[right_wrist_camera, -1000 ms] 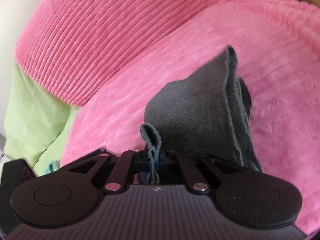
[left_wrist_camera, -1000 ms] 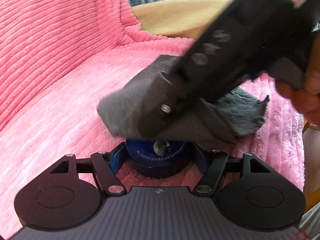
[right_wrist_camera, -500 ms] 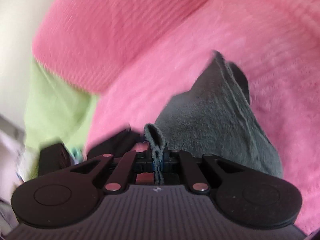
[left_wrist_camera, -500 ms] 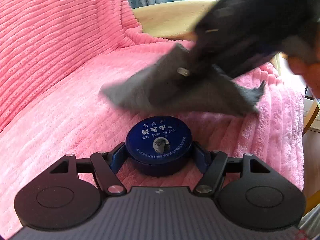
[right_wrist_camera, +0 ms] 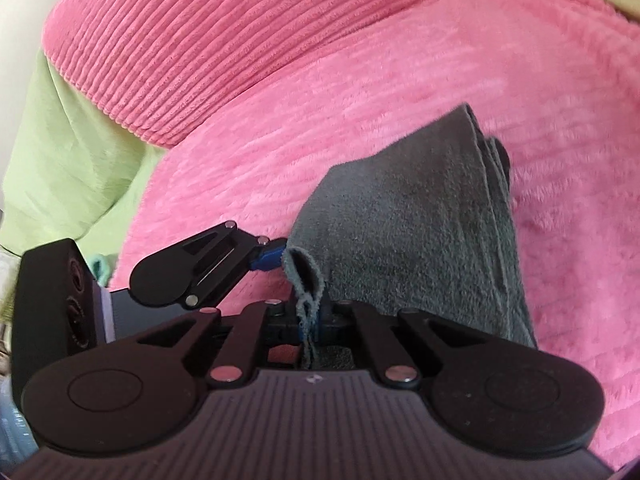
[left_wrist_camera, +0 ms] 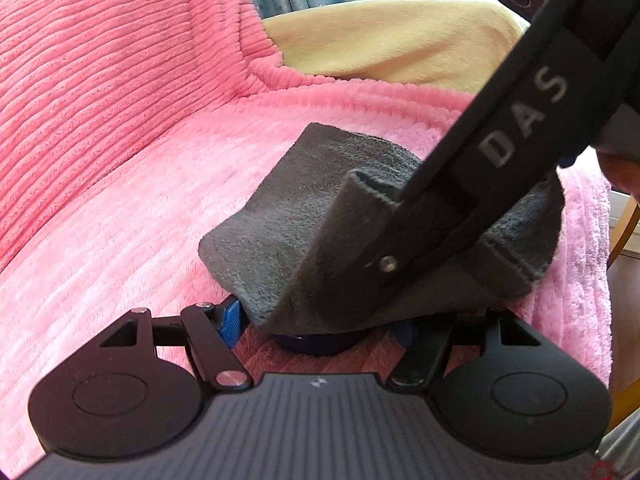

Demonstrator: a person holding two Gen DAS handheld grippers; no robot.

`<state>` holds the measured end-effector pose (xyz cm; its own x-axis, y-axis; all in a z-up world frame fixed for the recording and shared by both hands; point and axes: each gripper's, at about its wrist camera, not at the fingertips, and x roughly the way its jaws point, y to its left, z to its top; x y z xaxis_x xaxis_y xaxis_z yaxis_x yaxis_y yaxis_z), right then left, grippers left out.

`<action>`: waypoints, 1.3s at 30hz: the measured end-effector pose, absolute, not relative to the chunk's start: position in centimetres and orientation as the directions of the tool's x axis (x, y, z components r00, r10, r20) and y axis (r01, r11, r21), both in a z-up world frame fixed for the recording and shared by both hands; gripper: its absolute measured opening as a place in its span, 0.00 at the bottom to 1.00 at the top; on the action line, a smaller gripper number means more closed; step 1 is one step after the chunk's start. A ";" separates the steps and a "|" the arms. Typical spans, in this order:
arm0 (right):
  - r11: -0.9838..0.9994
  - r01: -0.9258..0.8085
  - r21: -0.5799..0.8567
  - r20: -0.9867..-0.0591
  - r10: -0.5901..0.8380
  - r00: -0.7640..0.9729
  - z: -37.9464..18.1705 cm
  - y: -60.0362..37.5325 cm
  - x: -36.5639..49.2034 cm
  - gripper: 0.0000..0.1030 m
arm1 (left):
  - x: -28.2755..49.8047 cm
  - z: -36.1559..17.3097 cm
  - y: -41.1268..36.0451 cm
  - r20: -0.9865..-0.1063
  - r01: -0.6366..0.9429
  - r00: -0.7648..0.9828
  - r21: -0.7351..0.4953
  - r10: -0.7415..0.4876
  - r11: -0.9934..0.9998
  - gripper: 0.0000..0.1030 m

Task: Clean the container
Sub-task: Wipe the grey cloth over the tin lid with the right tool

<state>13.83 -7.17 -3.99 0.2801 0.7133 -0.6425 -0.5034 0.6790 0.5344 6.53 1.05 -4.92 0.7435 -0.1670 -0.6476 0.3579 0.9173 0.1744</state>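
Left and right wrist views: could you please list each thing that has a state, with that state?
Left gripper: shut on the blue tin, fingers on both its sides.
Right gripper: shut on the grey cloth.
Blue tin: resting on the blanket, top hidden under the cloth.
Grey cloth: folded, draped over the tin.
Pink blanket: spread beneath everything.

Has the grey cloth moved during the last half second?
Yes. The grey cloth came down over the blue tin, held fixed by the left gripper, hiding its lid.
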 end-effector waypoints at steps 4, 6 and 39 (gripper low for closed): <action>0.698 -0.488 0.524 -0.638 0.701 0.317 -4.0 -6.7 13.7 0.00 | 6.8 -5.0 1.2 -0.653 0.351 0.738 0.159 -0.169 0.923 0.67; 0.705 -0.471 0.531 -0.631 0.699 0.337 -4.1 -6.8 13.7 0.00 | 6.9 -5.0 1.2 -0.655 0.348 0.737 0.156 -0.167 0.924 0.67; 0.682 -0.368 0.632 -0.609 0.731 0.308 -5.1 -10.7 15.1 0.02 | 7.5 -5.0 1.7 -0.664 0.330 0.726 0.107 -0.179 0.938 0.67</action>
